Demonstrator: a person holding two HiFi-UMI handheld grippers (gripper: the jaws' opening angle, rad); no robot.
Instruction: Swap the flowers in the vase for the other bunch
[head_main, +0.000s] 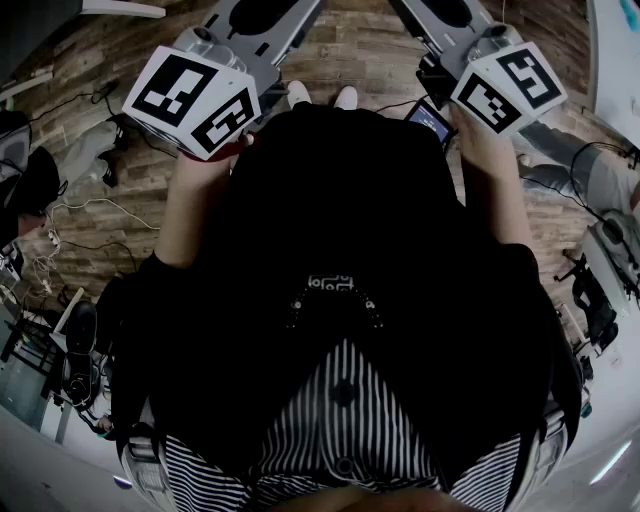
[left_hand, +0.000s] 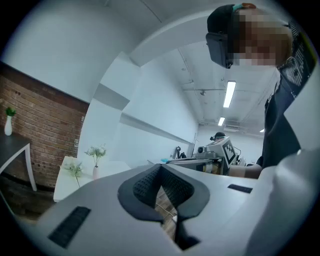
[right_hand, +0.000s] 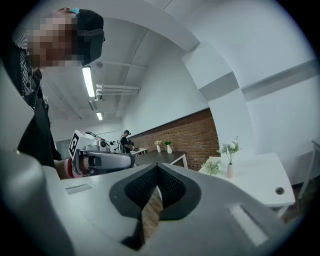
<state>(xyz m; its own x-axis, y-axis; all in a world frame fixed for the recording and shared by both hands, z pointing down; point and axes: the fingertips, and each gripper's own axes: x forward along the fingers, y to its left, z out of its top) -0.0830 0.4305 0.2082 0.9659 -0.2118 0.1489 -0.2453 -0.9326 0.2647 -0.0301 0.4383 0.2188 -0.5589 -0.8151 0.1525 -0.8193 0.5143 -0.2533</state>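
A slim pink vase (right_hand: 230, 171) with white flowers (right_hand: 230, 148) stands on a white table (right_hand: 260, 175) some way off. A second bunch (right_hand: 212, 166) lies on the table beside it. The left gripper view shows the same vase (left_hand: 95, 172), its flowers (left_hand: 96, 151) and the loose bunch (left_hand: 75, 170). My left gripper (left_hand: 161, 168) and right gripper (right_hand: 157, 167) are both shut on nothing, held close to my chest, far from the table. In the head view only their marker cubes (head_main: 190, 100) (head_main: 507, 90) and bodies show; the jaw tips are cut off at the top edge.
A dark table (right_hand: 165, 159) with small vases stands by the brick wall (right_hand: 200, 132). Another person (right_hand: 126, 140) is at the far end of the room. Cables (head_main: 80, 225) trail over the wooden floor (head_main: 350, 50) at my left.
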